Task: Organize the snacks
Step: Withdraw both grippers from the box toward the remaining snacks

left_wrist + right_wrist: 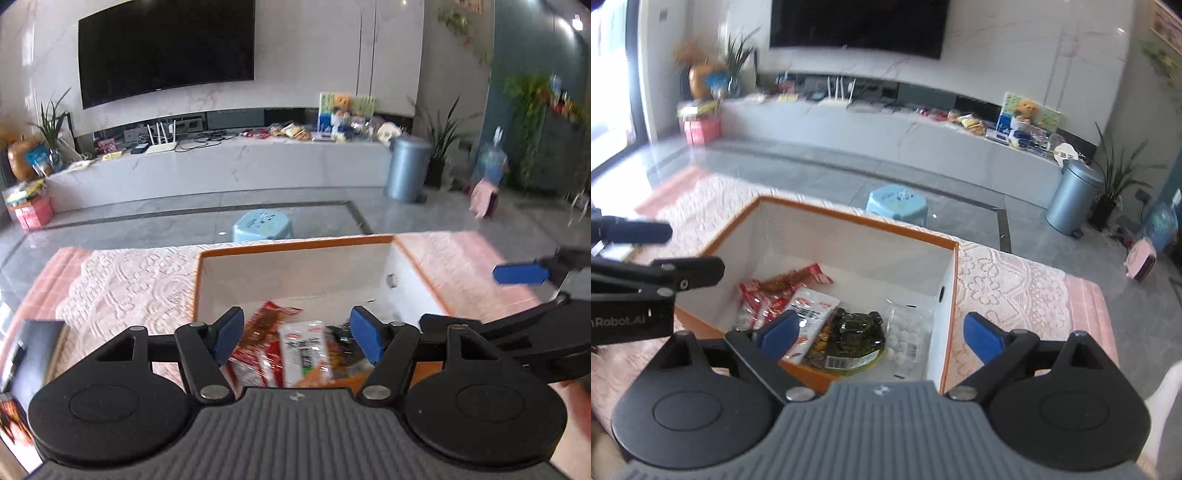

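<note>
An orange-rimmed box with white inner walls (295, 273) (849, 240) stands on a pink lace tablecloth. Inside lie several snack packets: red ones (764, 295) (258, 332), a white one (810, 314) (303, 350), a dark green one (855, 336) and a clear bag of white balls (908, 332). My left gripper (297, 338) is open and empty above the box's near edge. My right gripper (882, 336) is open and empty above the near right part of the box. Each gripper shows at the edge of the other's view (517, 275) (665, 251).
The tablecloth (129, 288) (1015, 295) covers the table around the box. A dark object (33, 347) lies at the table's left edge. Beyond are a blue stool (262, 225), a grey bin (1075, 195), a TV bench and plants.
</note>
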Demonstrator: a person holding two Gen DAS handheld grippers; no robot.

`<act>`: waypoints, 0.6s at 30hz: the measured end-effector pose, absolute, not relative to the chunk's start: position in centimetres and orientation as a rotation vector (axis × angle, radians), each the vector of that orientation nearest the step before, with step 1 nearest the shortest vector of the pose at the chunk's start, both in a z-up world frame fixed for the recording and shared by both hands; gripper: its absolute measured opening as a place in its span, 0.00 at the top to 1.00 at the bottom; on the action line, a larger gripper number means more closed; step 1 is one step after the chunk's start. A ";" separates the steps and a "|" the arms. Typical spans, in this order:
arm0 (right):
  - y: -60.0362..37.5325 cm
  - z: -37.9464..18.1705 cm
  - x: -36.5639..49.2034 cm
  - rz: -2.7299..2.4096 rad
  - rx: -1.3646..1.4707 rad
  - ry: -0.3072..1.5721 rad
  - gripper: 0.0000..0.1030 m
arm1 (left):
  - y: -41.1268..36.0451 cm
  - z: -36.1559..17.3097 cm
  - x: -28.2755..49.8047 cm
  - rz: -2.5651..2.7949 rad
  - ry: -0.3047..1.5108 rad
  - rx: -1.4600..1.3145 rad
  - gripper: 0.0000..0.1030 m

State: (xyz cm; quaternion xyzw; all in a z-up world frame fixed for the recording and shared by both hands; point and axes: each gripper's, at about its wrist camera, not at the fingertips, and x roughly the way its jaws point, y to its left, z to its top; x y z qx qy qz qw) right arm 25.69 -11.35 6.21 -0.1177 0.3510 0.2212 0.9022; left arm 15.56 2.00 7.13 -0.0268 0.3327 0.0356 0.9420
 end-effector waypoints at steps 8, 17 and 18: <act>-15.4 5.4 18.9 0.398 -0.125 0.667 0.06 | 1.4 6.8 10.9 0.052 0.628 -0.127 0.29; -18.3 1.6 12.9 0.338 -0.023 0.716 0.06 | 0.4 3.8 7.5 -0.017 0.692 -0.186 0.30; -18.5 1.1 12.4 0.329 -0.020 0.720 0.07 | 0.2 3.6 7.5 -0.023 0.702 -0.181 0.30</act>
